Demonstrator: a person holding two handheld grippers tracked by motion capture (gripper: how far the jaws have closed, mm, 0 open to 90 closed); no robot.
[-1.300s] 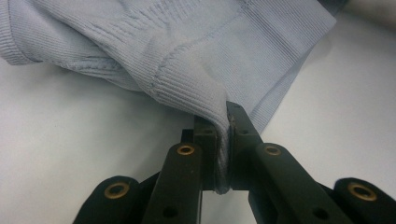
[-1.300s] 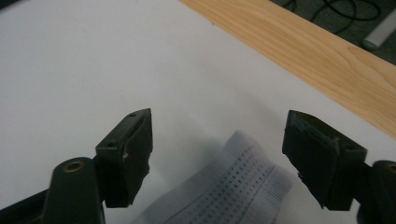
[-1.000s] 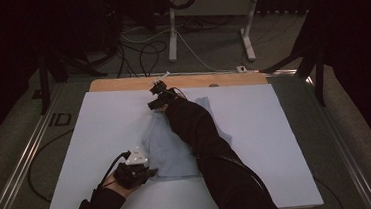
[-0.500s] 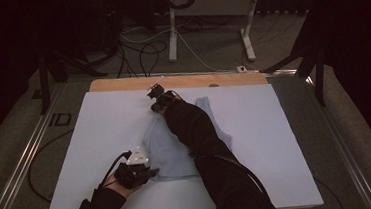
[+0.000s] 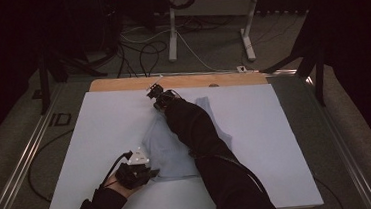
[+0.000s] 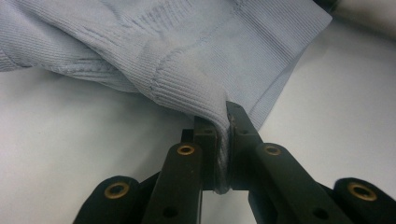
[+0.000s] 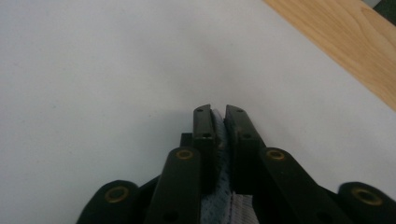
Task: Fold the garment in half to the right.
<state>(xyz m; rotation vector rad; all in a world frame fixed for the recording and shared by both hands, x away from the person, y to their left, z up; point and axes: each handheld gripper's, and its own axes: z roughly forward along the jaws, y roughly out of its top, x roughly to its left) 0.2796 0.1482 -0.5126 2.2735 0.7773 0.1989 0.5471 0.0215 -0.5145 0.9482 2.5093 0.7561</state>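
A light blue knit garment [image 5: 172,153] lies crumpled on the white sheet, partly under the person's right forearm. My left gripper [image 5: 151,173] is at its near edge, shut on a ribbed hem fold [image 6: 187,88] that is pinched between the jaws [image 6: 223,116]. My right gripper [image 5: 156,92] reaches to the garment's far end near the wooden strip. Its jaws have just been closing and now pinch a strip of blue fabric [image 7: 219,196] between the pads [image 7: 218,112].
The white sheet [image 5: 286,141] covers most of the table. A bare wooden strip [image 5: 121,84] runs along the far edge, close ahead of the right gripper [image 7: 345,51]. Cables and a white stand's legs lie on the floor beyond.
The right hand has shifted only slightly at the garment's far end. The left hand and its hold on the hem look the same.
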